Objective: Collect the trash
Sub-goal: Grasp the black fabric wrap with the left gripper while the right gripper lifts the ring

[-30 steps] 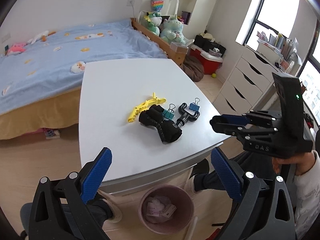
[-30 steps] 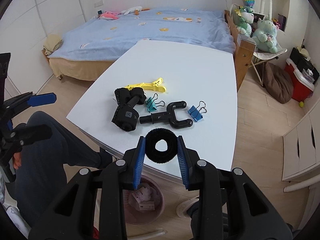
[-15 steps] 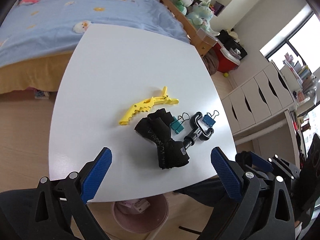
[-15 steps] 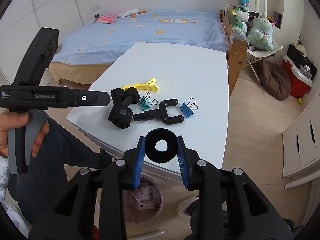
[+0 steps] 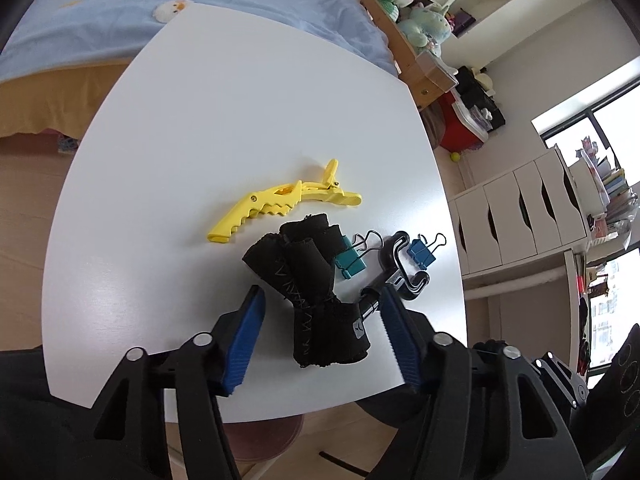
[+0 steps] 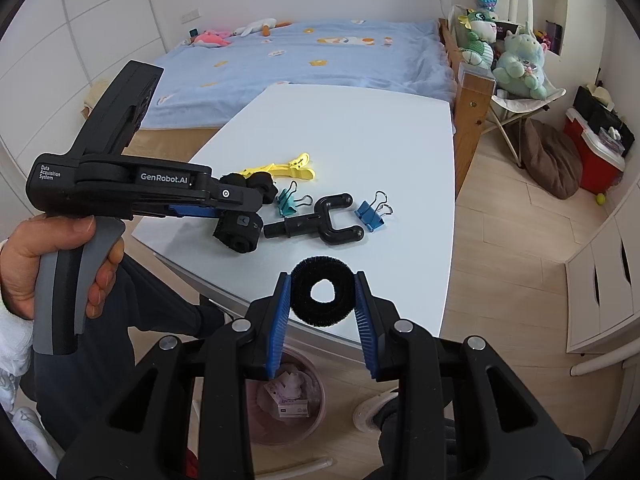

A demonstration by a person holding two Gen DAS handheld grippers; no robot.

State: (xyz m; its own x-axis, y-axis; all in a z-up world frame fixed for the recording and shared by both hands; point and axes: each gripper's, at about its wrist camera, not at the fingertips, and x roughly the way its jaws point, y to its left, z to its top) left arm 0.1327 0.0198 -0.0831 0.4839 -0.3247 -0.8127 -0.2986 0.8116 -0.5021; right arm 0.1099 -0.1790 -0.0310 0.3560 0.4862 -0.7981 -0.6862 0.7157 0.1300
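white table [image 5: 192, 128] beside a blue bed fills both views. left gripper [image 5: 320, 332] is closing around the black rolled glove [image 5: 312, 280] at lower centre, pads not yet touching. right gripper [image 6: 322, 304] pinches a black fuzzy ring [image 6: 322, 292] above the pink bin [image 6: 316, 396].

Black rolled glove [image 5: 316, 292] lying flat beside yellow clip [image 5: 280, 204], table's near edge

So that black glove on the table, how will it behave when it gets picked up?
Probably floppy: the black glove is soft stitched fabric, so its rolled fingers would likely sag. It looks light. The closing left tongs straddle its cuff without pressing yet. Lifting it may nudge the teal clip lying against it.
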